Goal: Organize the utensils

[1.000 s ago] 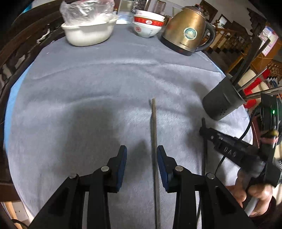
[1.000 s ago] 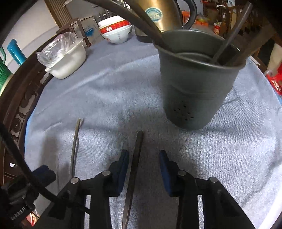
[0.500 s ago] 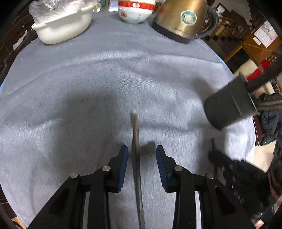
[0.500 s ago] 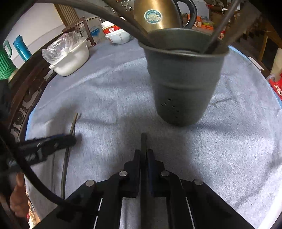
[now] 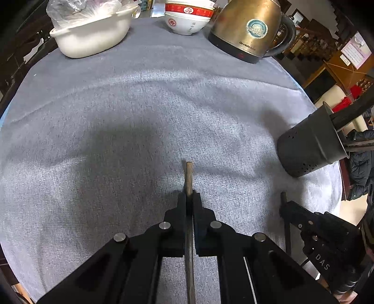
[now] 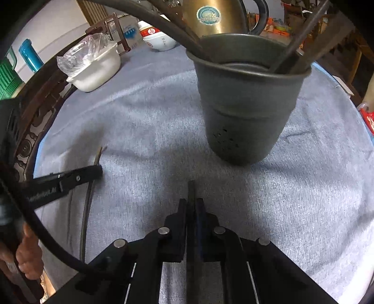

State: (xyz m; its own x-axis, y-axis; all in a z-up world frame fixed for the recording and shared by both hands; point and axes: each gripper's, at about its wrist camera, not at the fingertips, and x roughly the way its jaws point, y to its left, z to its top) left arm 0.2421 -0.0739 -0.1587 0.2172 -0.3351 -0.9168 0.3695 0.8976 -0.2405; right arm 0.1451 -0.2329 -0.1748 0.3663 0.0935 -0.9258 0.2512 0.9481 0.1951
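Note:
A thin brown chopstick (image 5: pixel 188 175) lies on the grey cloth, and my left gripper (image 5: pixel 189 195) is closing its jaws on it, pads pressing both sides. The right wrist view shows that gripper (image 6: pixel 99 169) from the side with its chopstick (image 6: pixel 87 203) running under it. My right gripper (image 6: pixel 192 202) is shut on a second, darker chopstick (image 6: pixel 191 187), whose tip points at the dark grey utensil holder (image 6: pixel 245 117) just ahead. In the left wrist view the right gripper (image 5: pixel 282 208) sits low at the right, below the holder (image 5: pixel 306 149).
Several utensils stand in the holder and lean out over its rim. At the far side are a brass kettle (image 5: pixel 245 28), stacked red-and-white bowls (image 5: pixel 187 16) and a white basin (image 5: pixel 91 35) with a plastic bag. A hand (image 6: pixel 25 257) shows at lower left.
Both grippers stood open around their chopsticks a second ago. The right closed on its chopstick first, then the left shifted along its chopstick and closed on it.

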